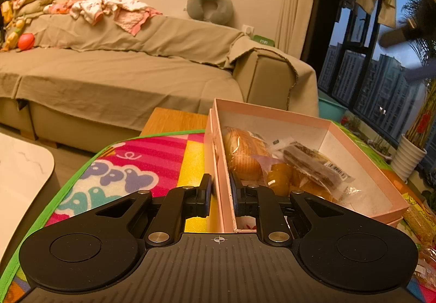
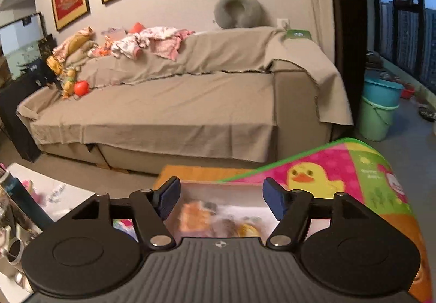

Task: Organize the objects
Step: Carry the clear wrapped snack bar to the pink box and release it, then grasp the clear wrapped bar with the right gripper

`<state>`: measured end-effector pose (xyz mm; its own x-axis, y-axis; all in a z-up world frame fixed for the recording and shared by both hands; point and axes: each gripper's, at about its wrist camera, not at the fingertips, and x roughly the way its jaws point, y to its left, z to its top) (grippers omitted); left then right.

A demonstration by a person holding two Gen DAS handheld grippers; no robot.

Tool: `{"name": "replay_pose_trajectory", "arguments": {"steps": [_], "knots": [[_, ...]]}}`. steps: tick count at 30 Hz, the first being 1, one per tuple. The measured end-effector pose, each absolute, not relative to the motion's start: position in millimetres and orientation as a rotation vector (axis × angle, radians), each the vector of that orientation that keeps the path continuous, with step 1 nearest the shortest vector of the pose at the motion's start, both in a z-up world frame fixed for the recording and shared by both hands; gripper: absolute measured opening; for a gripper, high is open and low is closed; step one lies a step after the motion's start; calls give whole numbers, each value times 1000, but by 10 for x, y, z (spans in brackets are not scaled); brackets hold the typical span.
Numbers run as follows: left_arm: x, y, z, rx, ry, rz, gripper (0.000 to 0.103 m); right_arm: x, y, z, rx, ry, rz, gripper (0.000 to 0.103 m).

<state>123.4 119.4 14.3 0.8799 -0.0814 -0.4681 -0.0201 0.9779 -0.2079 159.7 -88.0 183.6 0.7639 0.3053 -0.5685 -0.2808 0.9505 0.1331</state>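
Gripping the pink box (image 1: 362, 136) wall with my left gripper (image 1: 221, 194).
My right gripper (image 2: 221, 200) hangs spread apart above its blurred snack packets (image 2: 218, 218).

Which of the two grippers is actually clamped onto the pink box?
The left gripper: its fingers pinch the pink box wall. The right gripper is open.

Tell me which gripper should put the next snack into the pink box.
Right. The right gripper is open and empty above the box. The left gripper is shut on the box wall, steadying it, so it seems best left there.
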Motion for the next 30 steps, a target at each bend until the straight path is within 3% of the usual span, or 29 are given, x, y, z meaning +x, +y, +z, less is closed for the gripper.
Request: {"name": "replay_pose_trajectory", "arguments": {"steps": [6,21,27,30], "knots": [[1234,1195,144,-210,495,-32,17,1425,-1271,1522,33,687,264,77],[1234,1195,146,-210,495,-32,17,687,-2492,665,210,890,99,84],[1234,1196,146,-211,495,-33,17,426,-2640,405,282,918,78,84],[1234,1196,146,-210,495,-33,17,326,-2528,325,229,899,80,89]]}}
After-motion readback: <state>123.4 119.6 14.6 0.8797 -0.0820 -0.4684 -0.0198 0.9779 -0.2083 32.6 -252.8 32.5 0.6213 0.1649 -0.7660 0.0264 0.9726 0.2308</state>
